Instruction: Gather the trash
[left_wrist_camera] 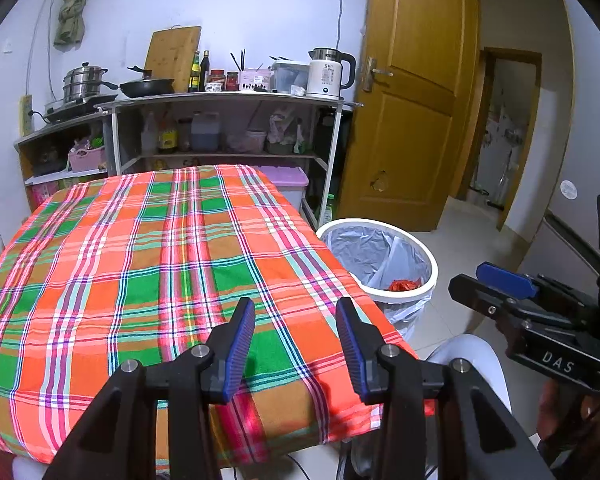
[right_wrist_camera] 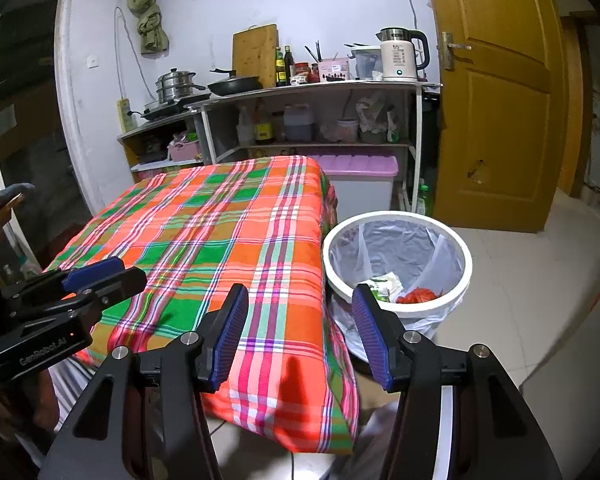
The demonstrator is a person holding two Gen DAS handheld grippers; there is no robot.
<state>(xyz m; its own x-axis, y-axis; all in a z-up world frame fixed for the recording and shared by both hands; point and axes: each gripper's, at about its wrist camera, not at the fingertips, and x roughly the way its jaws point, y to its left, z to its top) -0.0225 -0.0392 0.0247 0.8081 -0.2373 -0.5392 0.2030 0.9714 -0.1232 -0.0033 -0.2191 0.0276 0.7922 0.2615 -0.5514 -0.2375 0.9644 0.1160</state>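
Two grippers, left (left_wrist_camera: 295, 340) & right (right_wrist_camera: 298, 336), hovering w/ jaws apart, holding nothing, over bare plaid cloth (left_wrist_camera: 148, 248); trash (right_wrist_camera: 418, 295) sitting in lined bin (right_wrist_camera: 466, 258), prob. light, crumply, needing gentle edge pinch.

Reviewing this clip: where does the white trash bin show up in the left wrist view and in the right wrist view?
Left wrist view: the trash bin stands right of centre, on the floor beside the plaid-covered table's right edge.
Right wrist view: the bin sits centre-right, partly behind the right gripper's outer finger.
Shared landmark: the white kettle on the shelf unit beside the wooden door.
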